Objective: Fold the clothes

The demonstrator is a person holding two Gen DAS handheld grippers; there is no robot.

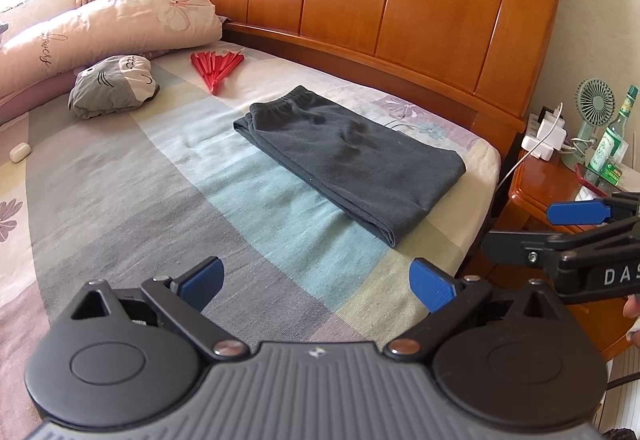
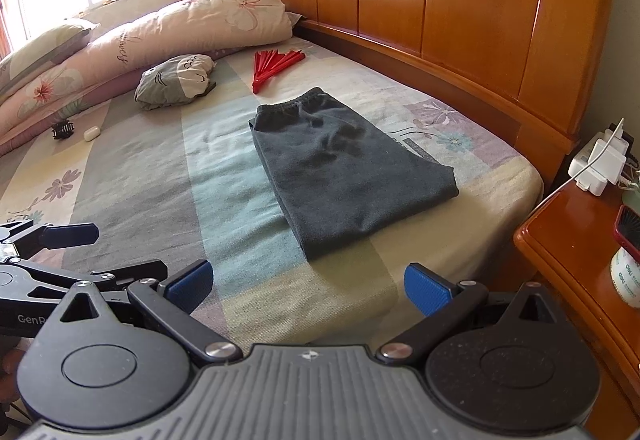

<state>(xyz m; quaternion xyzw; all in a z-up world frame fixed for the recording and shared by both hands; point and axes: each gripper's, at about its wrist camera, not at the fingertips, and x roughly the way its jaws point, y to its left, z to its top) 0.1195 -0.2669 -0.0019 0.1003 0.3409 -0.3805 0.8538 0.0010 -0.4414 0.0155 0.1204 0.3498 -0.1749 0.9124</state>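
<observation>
Hovering over near edge of bed (image 1: pixel 120 200): left hand-held gripper (image 1: pixel 316 282), jaws spread wide, nothing held. Dark trousers (image 1: pixel 344 156) lie ahead mid-bed, folded to compact rectangle, waistband toward headboard (image 1: pixel 360 0), well apart from both tools. Right hand-held gripper (image 2: pixel 308 286) just beside left, likewise wide apart, empty. Judgement: fold looks finished; both tools clear of cloth so stack stays undisturbed.

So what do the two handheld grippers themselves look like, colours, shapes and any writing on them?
Both look alike. The left gripper and right gripper have matte black bodies with a ribbed grey centre panel, two round black discs, silver pivot bolts and black linkage arms ending in ridged blue pads. Side-on, white lettering shows: "DAS" on the right one, "GenR" on the left. No sleeves show.
</observation>
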